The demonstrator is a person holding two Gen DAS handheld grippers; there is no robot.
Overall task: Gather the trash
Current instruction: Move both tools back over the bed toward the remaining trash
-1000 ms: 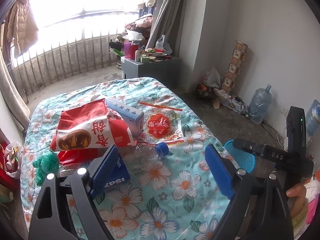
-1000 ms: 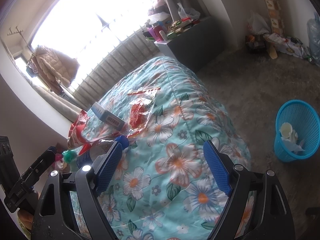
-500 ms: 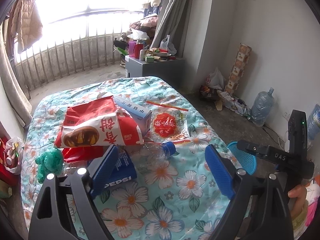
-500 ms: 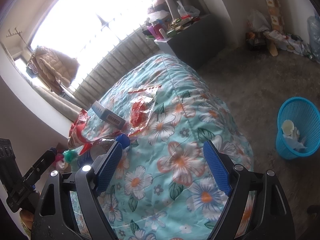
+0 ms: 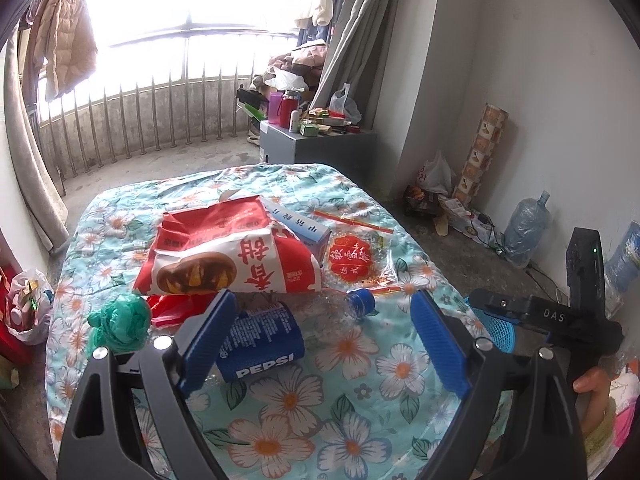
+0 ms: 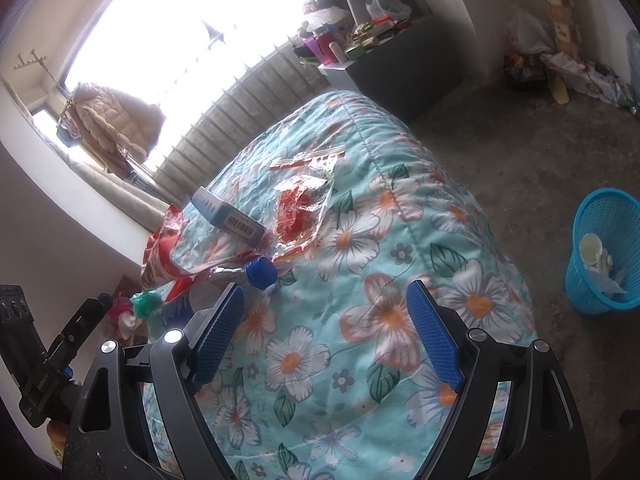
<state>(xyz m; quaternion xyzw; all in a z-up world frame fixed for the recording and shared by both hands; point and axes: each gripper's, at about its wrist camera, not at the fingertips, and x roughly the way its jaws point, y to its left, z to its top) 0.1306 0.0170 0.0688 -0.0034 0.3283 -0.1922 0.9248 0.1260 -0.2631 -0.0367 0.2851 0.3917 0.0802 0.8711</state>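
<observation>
Floral bedspread point(image 5: 280, 396) under wide, empty fingers point(image 5: 438, 338)

On the floral turquoise quilt point(image 5: 280, 400) are counted one red-and-white snack bag point(image 5: 228, 256), one blue-and-white carton box point(image 5: 302, 228), one clear plastic pouch with a red print point(image 5: 356, 258), one clear plastic bottle with a blue cap point(image 5: 360, 300) and blue Pepsi label, one crumpled green plastic bag point(image 5: 120, 322). One blue mesh basket point(image 6: 608, 252) is counted on the floor.
</observation>
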